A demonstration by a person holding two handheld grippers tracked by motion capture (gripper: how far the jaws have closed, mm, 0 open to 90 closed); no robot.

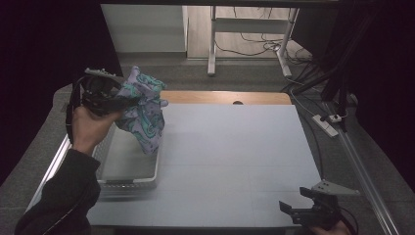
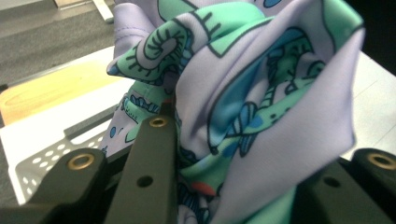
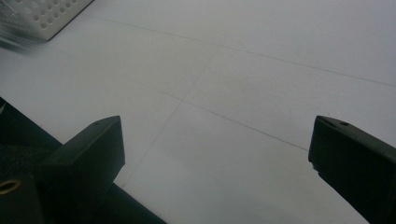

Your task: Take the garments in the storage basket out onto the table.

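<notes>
The left gripper (image 1: 128,102) is up in the air over the white basket (image 1: 128,164), and its jaws are squeezed on a bunched-up cloth (image 1: 144,110). The cloth is purple with green and blue drawings on it. Most of it hangs down from the jaws, and its low end dangles just over the basket. I think it is held high so the whole cloth comes clear of the basket walls. From the left gripper view, the cloth (image 2: 261,93) is stuffed tight between the jaws, so it should not slip.

The right gripper (image 1: 299,209) waits low at the near edge of the table (image 1: 235,147), well away from the cloth. Its jaws are spread wide with nothing in them. It looks ready to help.
</notes>
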